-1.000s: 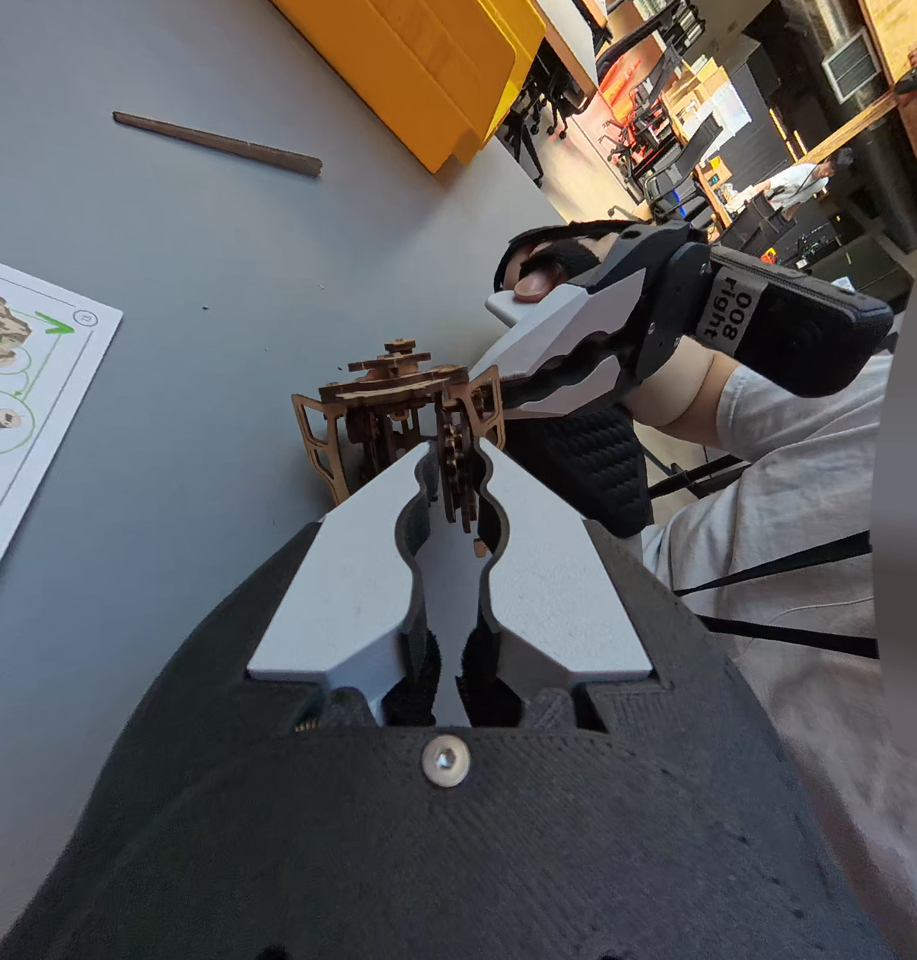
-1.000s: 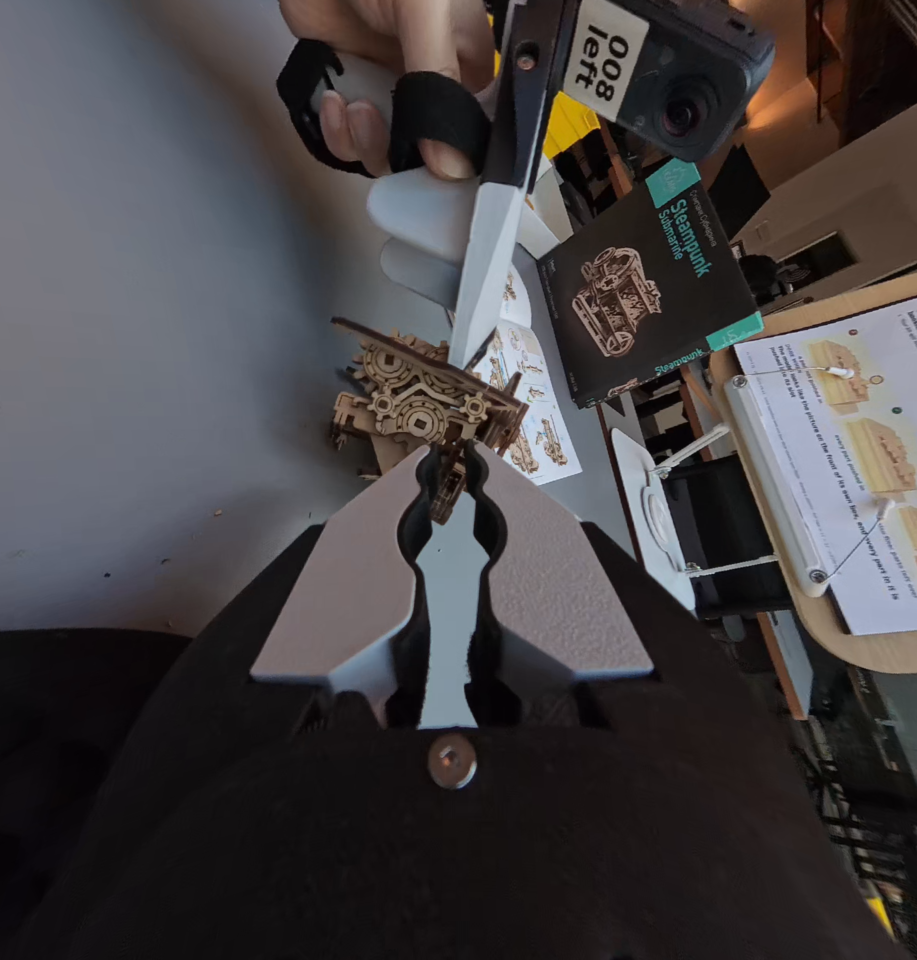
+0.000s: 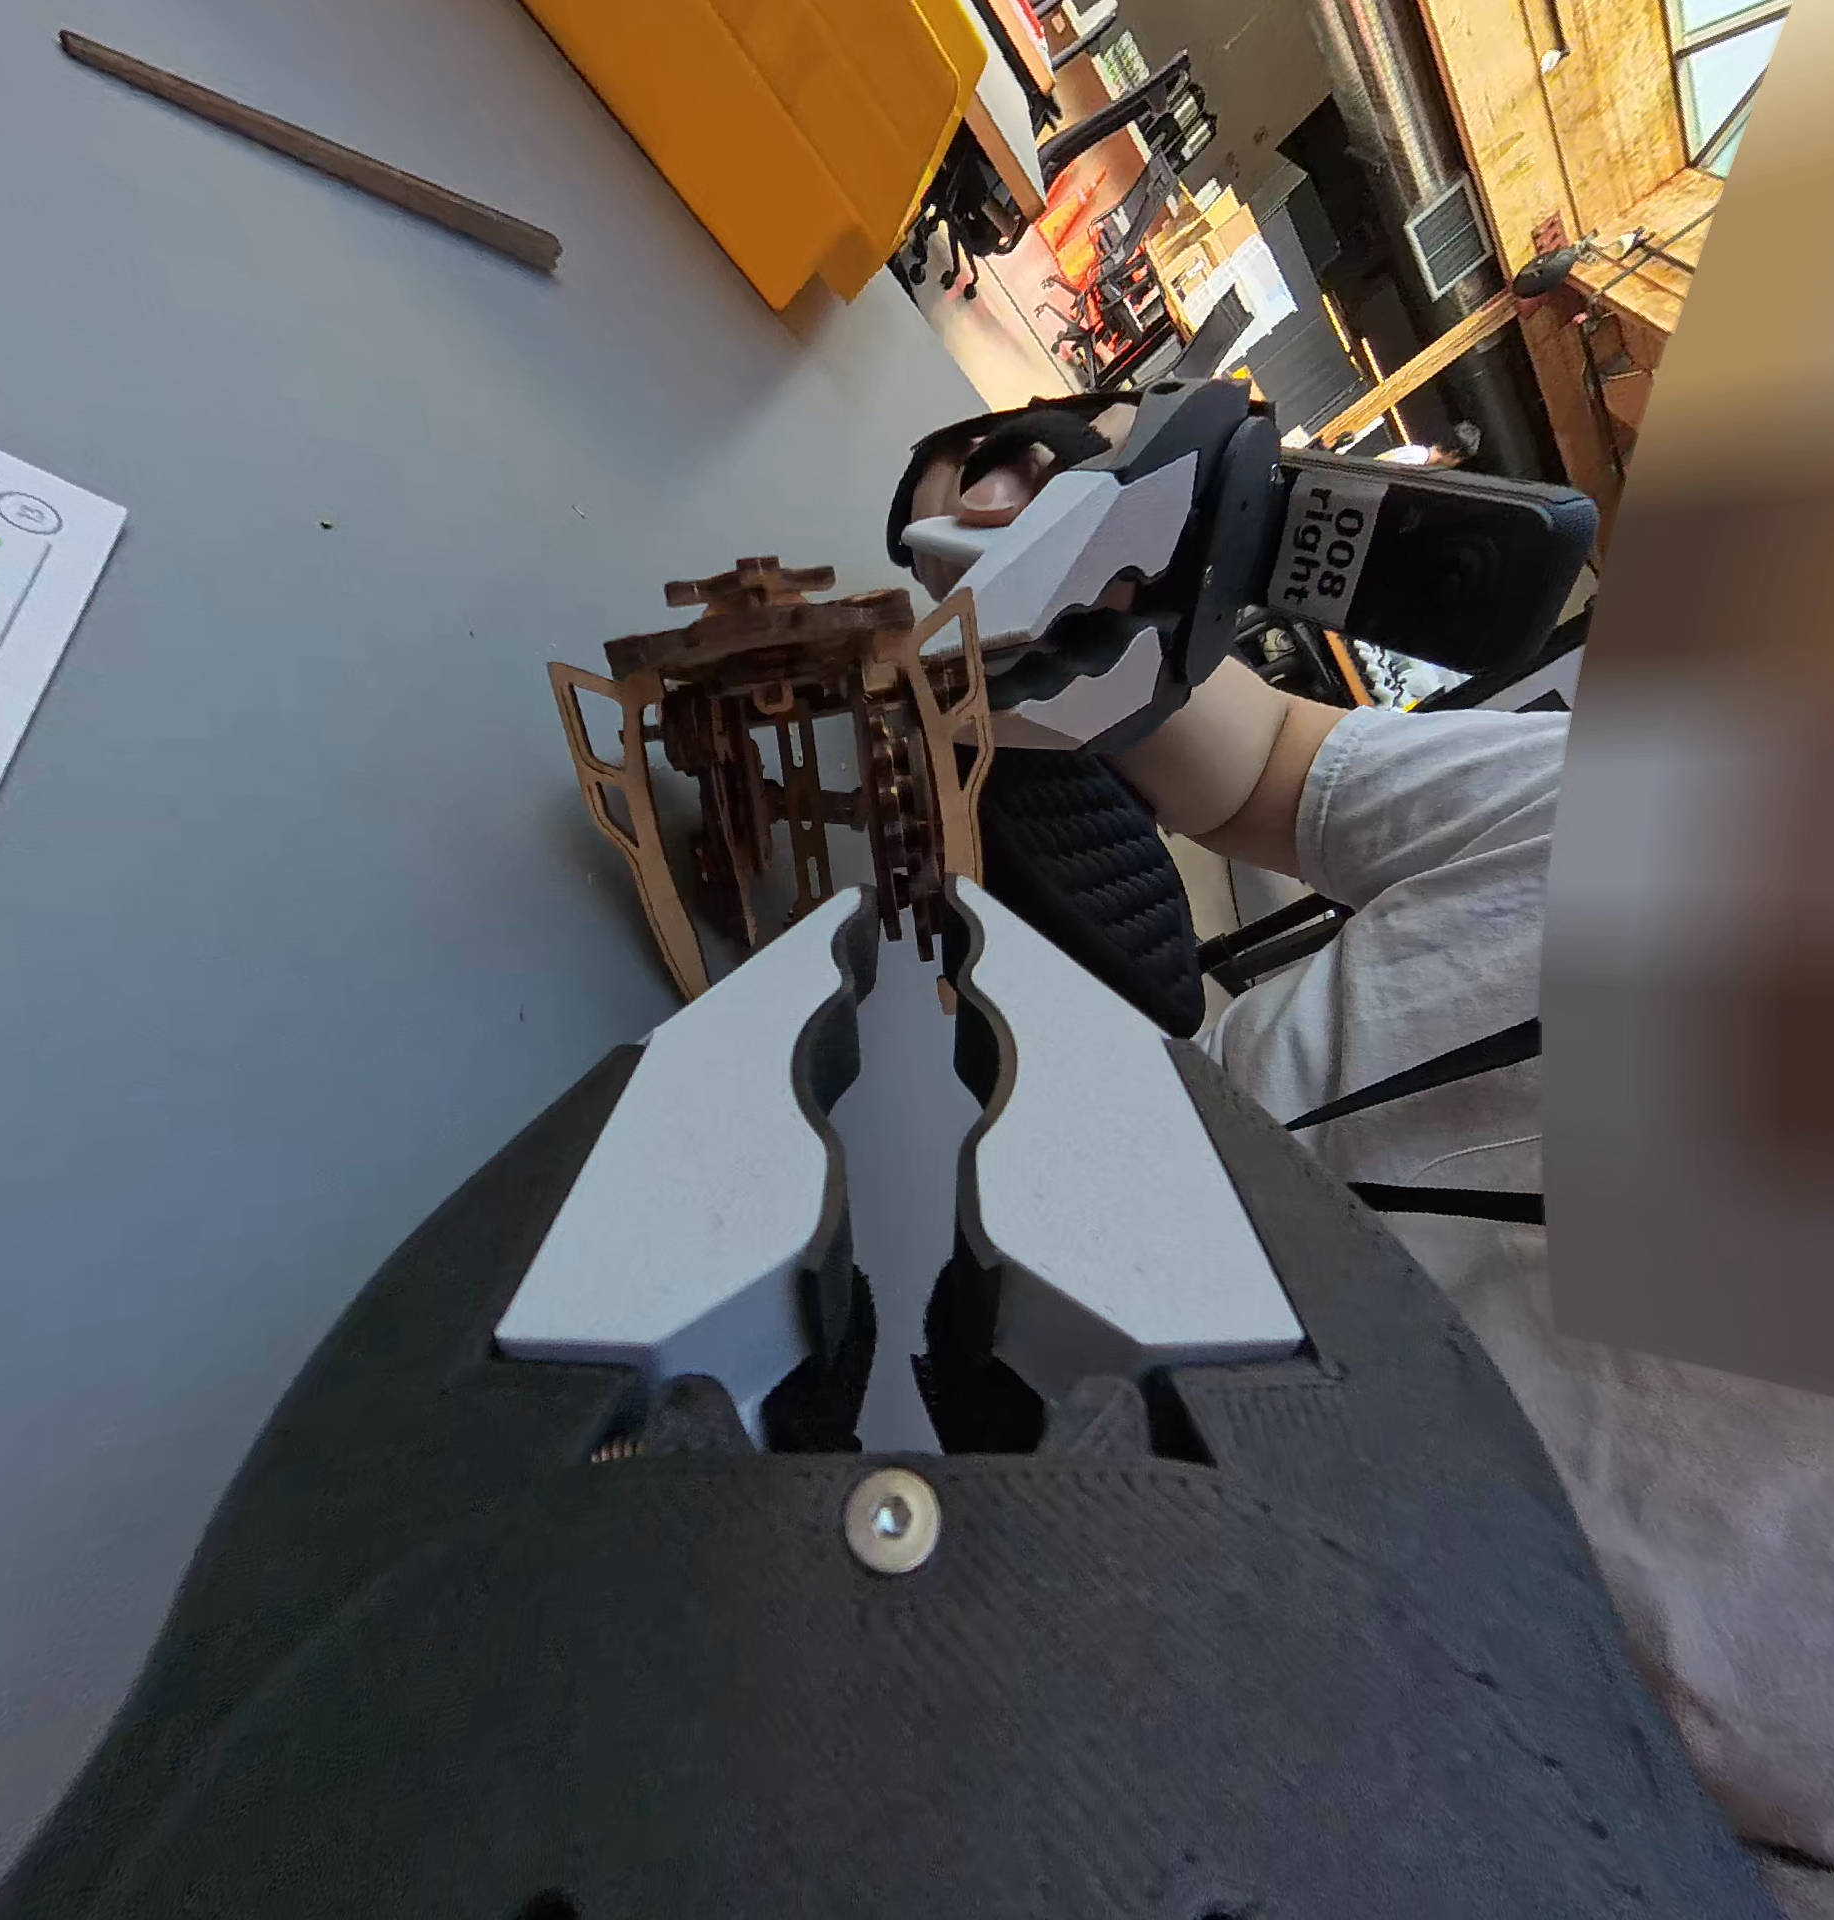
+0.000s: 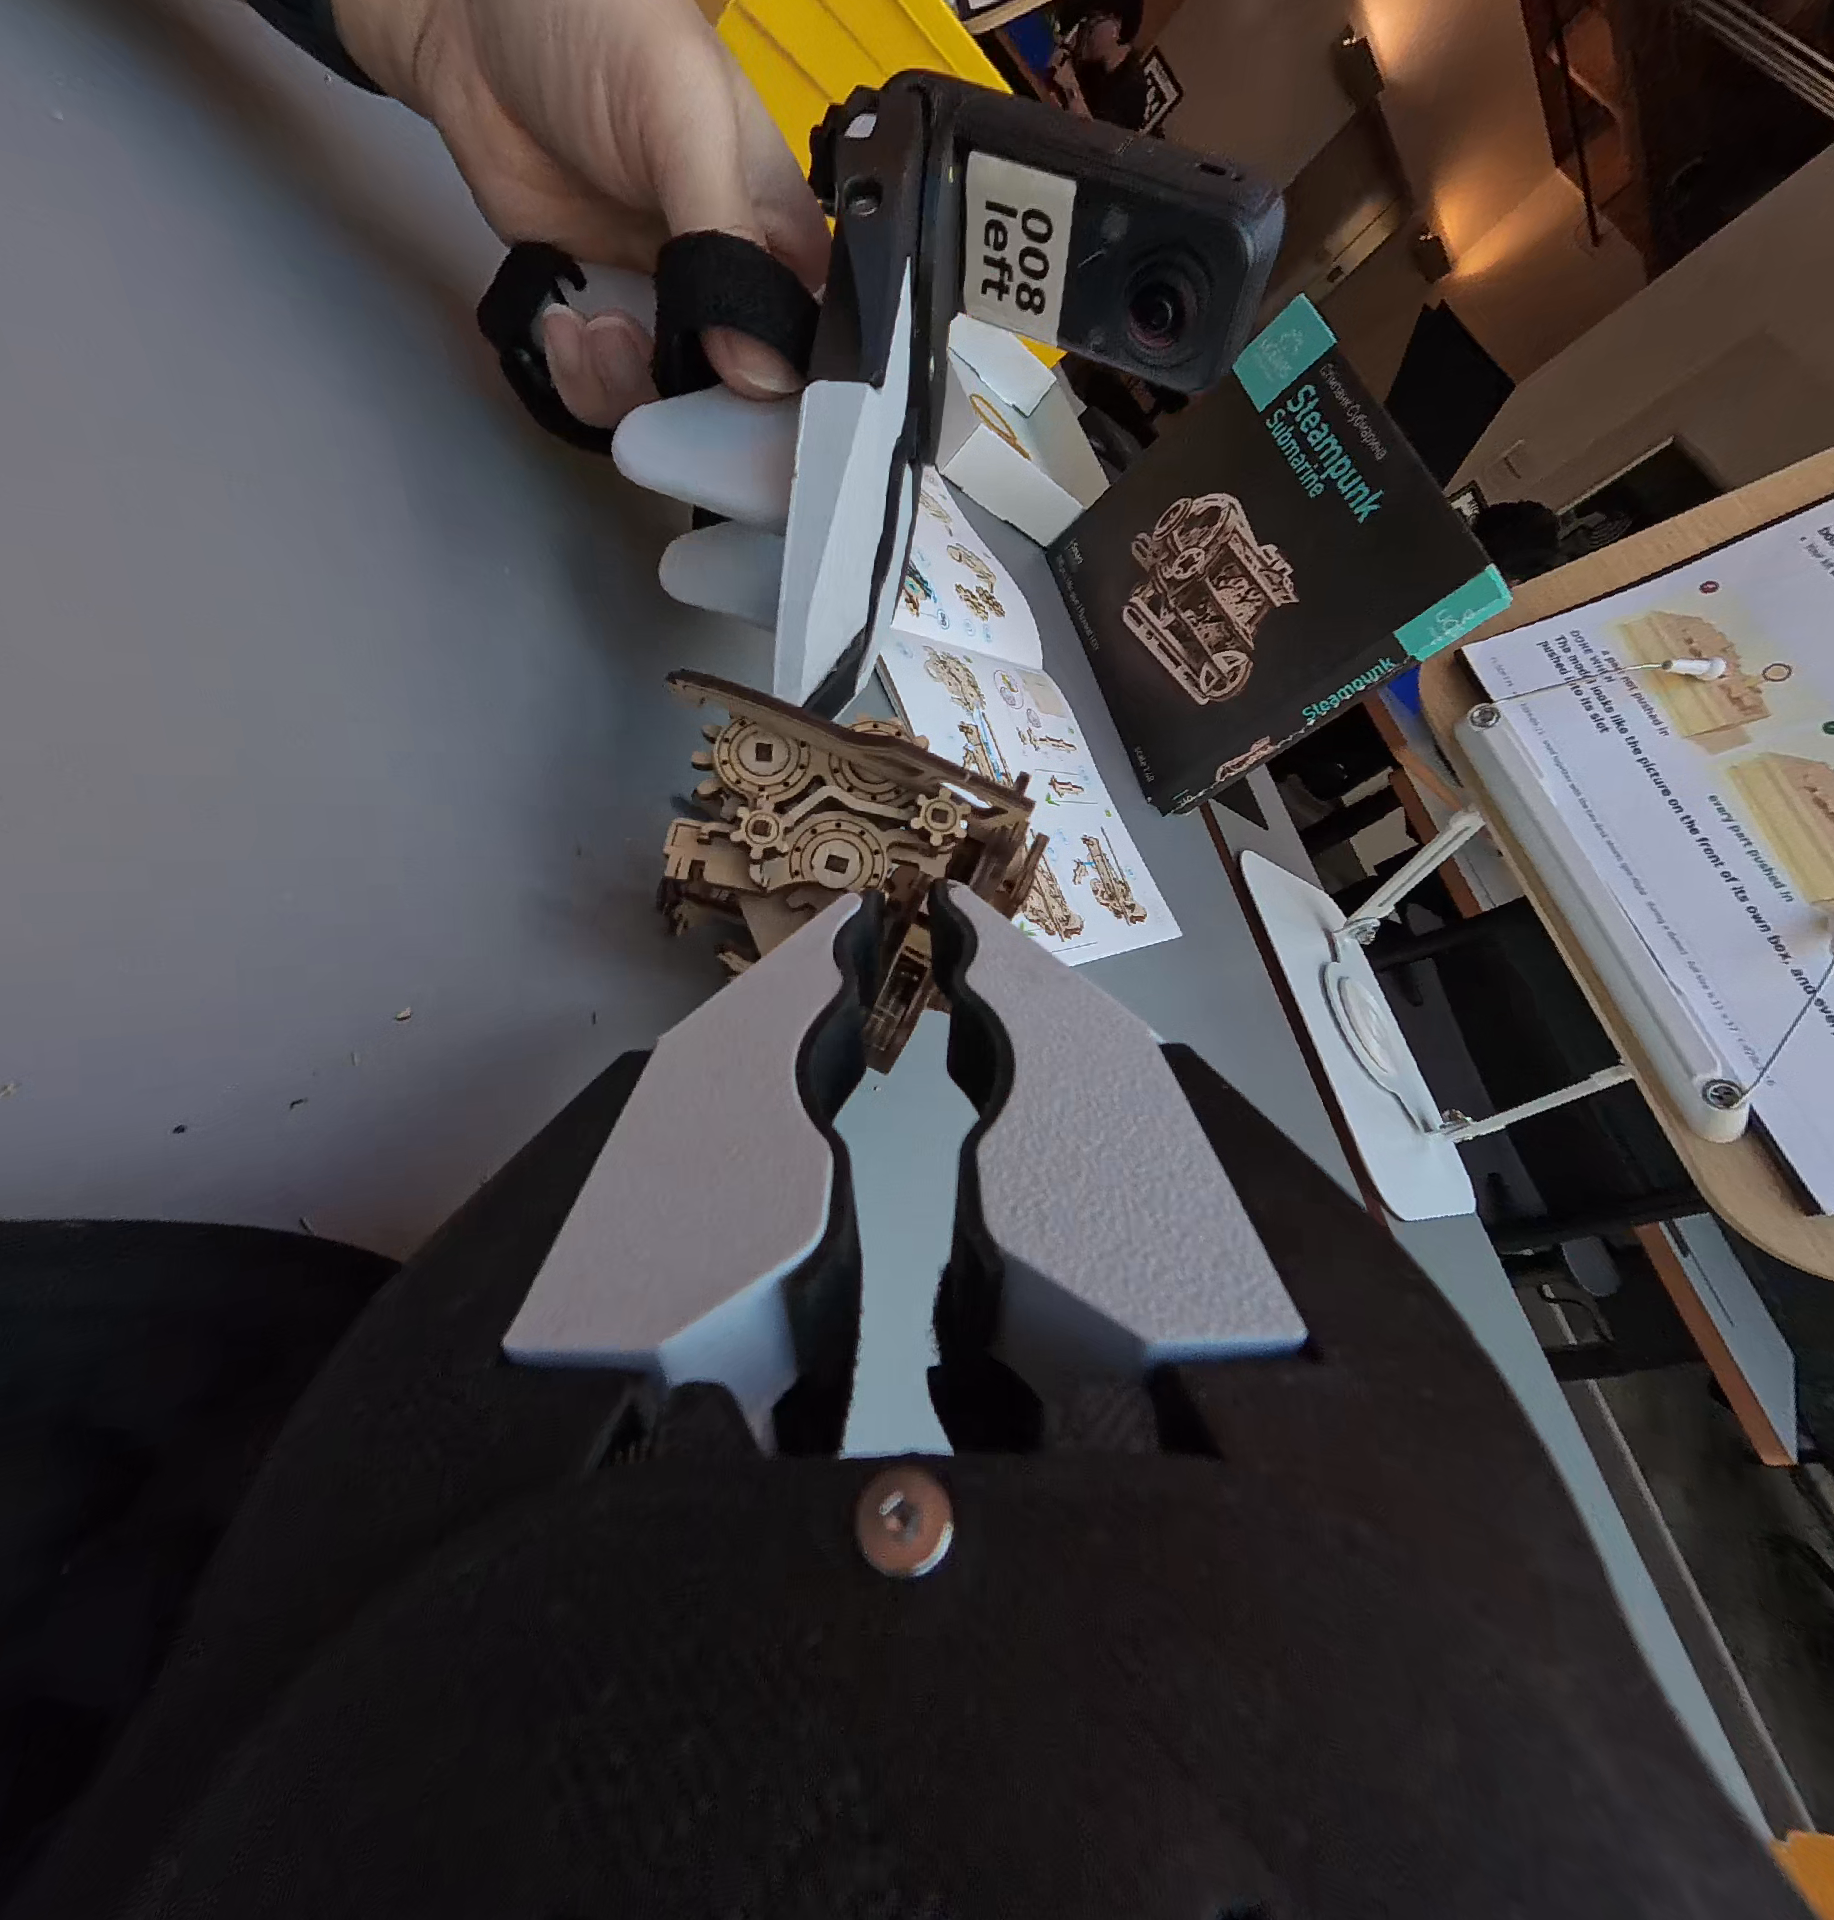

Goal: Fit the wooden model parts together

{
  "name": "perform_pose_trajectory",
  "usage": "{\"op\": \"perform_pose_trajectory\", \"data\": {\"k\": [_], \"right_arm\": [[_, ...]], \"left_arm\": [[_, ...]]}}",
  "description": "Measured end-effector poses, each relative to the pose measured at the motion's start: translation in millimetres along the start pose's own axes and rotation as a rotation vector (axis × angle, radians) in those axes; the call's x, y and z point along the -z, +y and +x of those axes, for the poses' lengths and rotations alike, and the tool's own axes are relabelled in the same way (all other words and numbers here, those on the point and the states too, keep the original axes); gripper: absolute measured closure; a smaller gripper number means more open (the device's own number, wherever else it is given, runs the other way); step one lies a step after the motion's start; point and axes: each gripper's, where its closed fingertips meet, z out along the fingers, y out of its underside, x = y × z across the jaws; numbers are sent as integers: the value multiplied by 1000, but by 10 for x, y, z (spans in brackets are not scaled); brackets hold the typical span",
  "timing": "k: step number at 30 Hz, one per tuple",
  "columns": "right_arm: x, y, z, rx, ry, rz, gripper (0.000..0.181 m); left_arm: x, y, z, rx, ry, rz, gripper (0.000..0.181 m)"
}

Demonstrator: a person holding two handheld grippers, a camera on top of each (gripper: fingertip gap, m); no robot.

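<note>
Since a second ago the model (image 3: 788,748) has drawn a little out of the left gripper (image 3: 913,925): only the edge of its gear stack now sits between those narrow-set jaws, which appear to pinch it. Across the model, the right gripper (image 4: 897,935) has shifted too; its jaws, also narrow, close around a small wooden part at the model's near corner in the right wrist view. The model itself hangs between the two tools, just above the grey table (image 3: 269,727), with its fin-like side frames pointing down and its geared face turned toward the right wrist camera.

Judging by this, the step in hand is pressing a piece home into the assembly. To do it well, one gripper should brace firmly while the other pushes straight along the slot, without twisting, since the thin laser-cut frames look easy to snap. A grip on gear teeth alone seems liable to slip.

Farther out, a booklet (image 4: 1006,790) lies just right of the model, a dark box (image 4: 1277,582) beyond it, a thin wooden strip (image 3: 310,156) and a yellow bin (image 3: 767,125) at the far side.
</note>
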Motion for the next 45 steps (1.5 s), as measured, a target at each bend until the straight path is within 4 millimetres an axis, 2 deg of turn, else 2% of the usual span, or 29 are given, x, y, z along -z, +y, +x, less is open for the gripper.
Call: {"op": "perform_pose_trajectory", "data": {"k": [6, 12, 17, 23, 33, 37, 41, 45], "right_arm": [[27, -26, 15, -96, -43, 56, 174], [33, -15, -66, -119, -113, 62, 174], [77, -67, -27, -149, -118, 113, 173], [62, -41, -78, -141, -137, 105, 174], [102, -86, -160, -280, -260, 157, 173], [107, -76, -111, -323, -257, 169, 174], [117, -67, -27, -408, -253, 180, 179], [119, -66, -16, -417, -249, 182, 180]], "left_arm": [[73, -135, 44, 29, 43, 78, 172], [40, -32, 68, 49, 53, -3, 172], [19, -22, 181, 129, 176, 0, 175], [2, 37, 113, 97, 121, -33, 175], [5, 88, 90, 99, 122, -62, 175], [10, 34, 51, 82, 86, -27, 174], [-39, 57, 61, 82, 93, -38, 160], [-70, 61, 83, 90, 118, -30, 173]]}}
